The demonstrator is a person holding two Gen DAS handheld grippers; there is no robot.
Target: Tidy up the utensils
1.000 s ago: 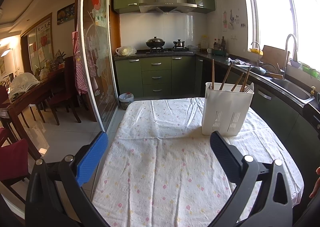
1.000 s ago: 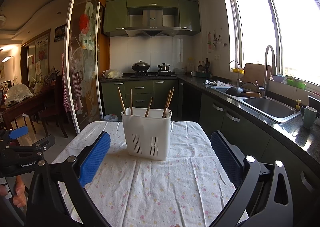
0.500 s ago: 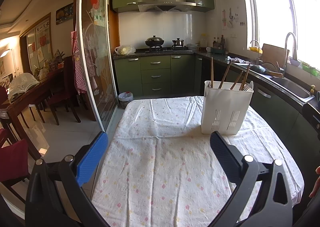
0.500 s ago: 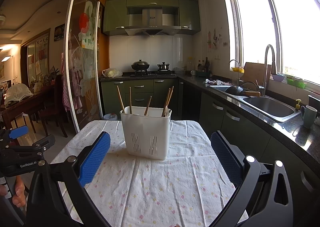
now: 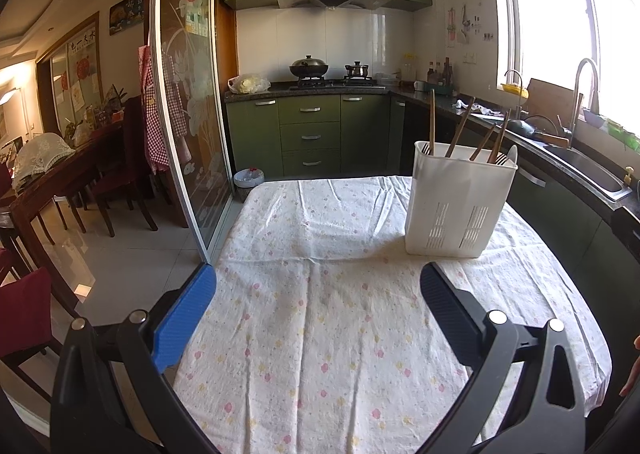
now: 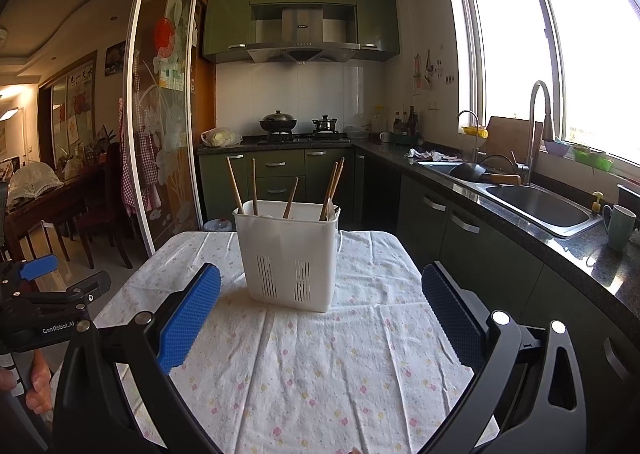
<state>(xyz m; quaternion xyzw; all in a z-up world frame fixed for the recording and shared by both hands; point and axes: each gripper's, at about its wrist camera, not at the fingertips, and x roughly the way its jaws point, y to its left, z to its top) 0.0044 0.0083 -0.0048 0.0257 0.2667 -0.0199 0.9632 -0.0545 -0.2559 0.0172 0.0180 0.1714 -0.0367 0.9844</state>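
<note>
Right wrist view: flowered tablecloth (image 6: pixel 320 366) in green kitchen — both tools (image 6: pixel 320 290) (image 5: pixel 318 286) gape, holding nothing.

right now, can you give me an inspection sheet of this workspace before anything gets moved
Surface: table under a white flowered tablecloth, wrinkled, nothing loose seen on it.
Job's things: white slotted utensil holder standing upright on the cloth; several wooden chopsticks lean inside it, with fork tines and what looks like a white spoon at the rim.
Clutter: nothing seen on the table beyond the holder.
Grippers: left gripper and right gripper both have jaws wide apart, empty, short of the holder.
Cables: nothing seen.
Surroundings: sink, mug on the counter, stove with wok, glass sliding door.
</note>
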